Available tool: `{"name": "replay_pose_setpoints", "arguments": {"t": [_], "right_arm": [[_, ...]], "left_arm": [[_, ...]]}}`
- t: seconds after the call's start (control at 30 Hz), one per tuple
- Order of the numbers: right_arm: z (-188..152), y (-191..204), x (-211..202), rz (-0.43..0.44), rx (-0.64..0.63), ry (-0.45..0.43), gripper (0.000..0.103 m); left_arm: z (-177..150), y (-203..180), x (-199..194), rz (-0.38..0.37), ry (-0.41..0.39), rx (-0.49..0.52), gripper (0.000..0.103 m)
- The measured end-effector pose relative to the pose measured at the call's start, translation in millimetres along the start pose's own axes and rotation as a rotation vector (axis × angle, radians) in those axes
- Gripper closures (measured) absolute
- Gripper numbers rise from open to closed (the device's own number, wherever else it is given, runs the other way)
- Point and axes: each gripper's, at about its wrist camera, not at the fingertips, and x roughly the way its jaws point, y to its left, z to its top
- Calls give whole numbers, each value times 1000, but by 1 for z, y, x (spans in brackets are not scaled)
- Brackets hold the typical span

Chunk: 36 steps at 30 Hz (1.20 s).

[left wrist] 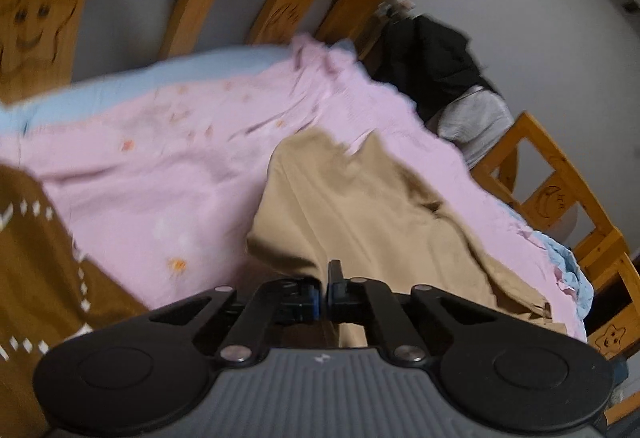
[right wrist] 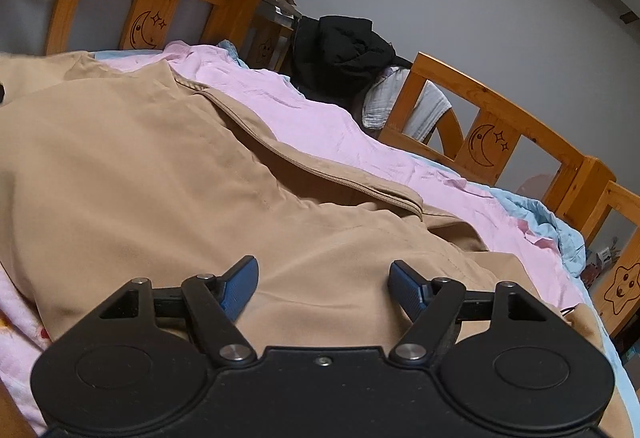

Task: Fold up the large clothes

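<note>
Tan jacket [right wrist: 160, 174] (zipper running along its front) lies spread over a pink quilt [right wrist: 320, 126] on a wooden-railed bed [right wrist: 492, 118]. Above it, the right gripper [right wrist: 324, 288] hovers with jaws spread wide, holding nothing. From the other wrist view, the left gripper [left wrist: 324, 296] has its jaws pressed together, pinching the jacket's near edge. A black garment [right wrist: 340, 50] is heaped by the rail.

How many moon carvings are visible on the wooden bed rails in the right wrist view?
2: one moon carving on the far rail at upper left, another moon carving on the right-side rail. Bedding may hide others.
</note>
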Motion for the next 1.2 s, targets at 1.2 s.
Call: {"name": "replay_pose_setpoints", "arguments": {"t": [1.2], "right_arm": [[-71, -293, -40, 600, 1523, 24, 30]], "left_arm": [[-120, -321, 5, -454, 162, 1129, 103]]}}
